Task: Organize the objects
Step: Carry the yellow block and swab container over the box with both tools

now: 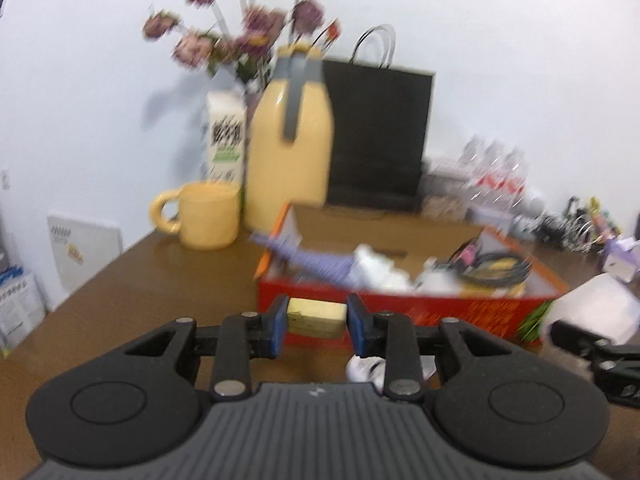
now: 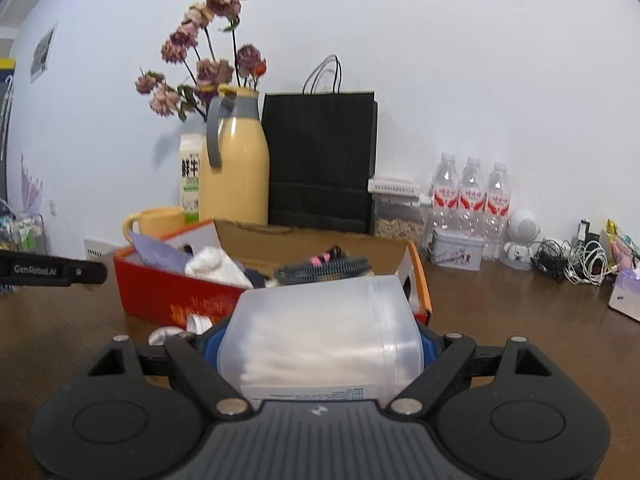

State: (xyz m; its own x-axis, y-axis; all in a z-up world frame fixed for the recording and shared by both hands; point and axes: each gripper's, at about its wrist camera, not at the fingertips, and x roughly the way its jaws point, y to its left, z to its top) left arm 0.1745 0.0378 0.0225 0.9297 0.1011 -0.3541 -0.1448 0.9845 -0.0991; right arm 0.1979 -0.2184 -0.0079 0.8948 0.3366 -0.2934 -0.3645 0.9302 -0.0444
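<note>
My left gripper (image 1: 317, 322) is shut on a small pale yellow block (image 1: 317, 317), held above the brown table just in front of the red cardboard box (image 1: 400, 304). The box (image 2: 168, 292) holds a white cloth (image 2: 218, 266), a purple item (image 1: 316, 262), a dark hairbrush (image 2: 324, 270) and coiled cable. My right gripper (image 2: 320, 354) is shut on a translucent plastic jar (image 2: 320, 336) filled with white contents, lying sideways between the blue pads. That jar (image 1: 592, 304) also shows at the right edge of the left wrist view. A small white object (image 1: 366, 368) lies on the table below the left fingers.
Behind the box stand a yellow jug (image 2: 236, 168), yellow mug (image 1: 204, 216), milk carton (image 1: 224, 140), dried flowers (image 2: 200, 64) and black paper bag (image 2: 320, 160). Three water bottles (image 2: 472, 196), a tin (image 2: 456, 252), a white speaker (image 2: 522, 236) and tangled cables (image 2: 572, 260) crowd the right.
</note>
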